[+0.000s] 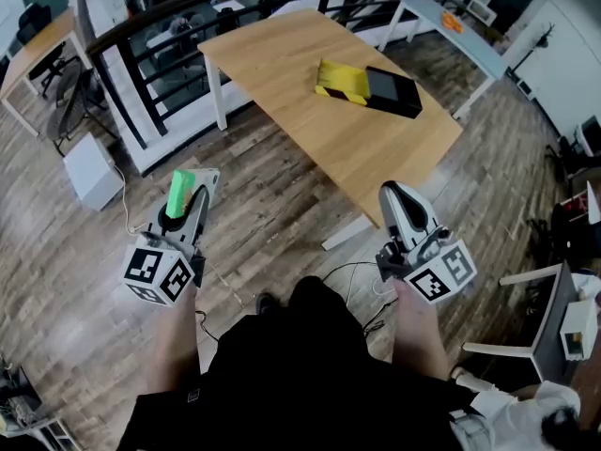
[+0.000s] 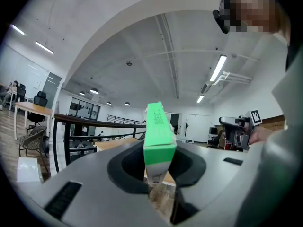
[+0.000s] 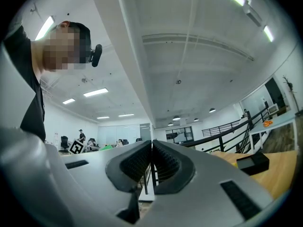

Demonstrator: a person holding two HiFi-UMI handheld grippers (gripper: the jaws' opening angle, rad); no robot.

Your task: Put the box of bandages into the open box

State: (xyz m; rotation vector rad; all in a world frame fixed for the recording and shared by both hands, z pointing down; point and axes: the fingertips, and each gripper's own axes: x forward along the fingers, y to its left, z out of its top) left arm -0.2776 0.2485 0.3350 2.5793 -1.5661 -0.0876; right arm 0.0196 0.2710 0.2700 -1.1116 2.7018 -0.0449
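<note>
My left gripper [image 1: 192,194] is shut on a green box of bandages [image 1: 179,193], held over the wooden floor at the left. In the left gripper view the green box [image 2: 158,136] stands upright between the jaws of the left gripper [image 2: 157,171]. My right gripper [image 1: 394,198] hangs at the right with its jaws closed together and nothing between them; the right gripper [image 3: 152,162] shows the same in its own view. The open box [image 1: 368,85], yellow and black, lies on the wooden table [image 1: 310,111] far ahead of both grippers.
A black railing [image 1: 141,36] runs behind the table at the left. A white box [image 1: 92,170] stands on the floor at the left. Cables [image 1: 352,275] trail on the floor near the table's front leg. Desks and chairs stand at the right edge [image 1: 563,308].
</note>
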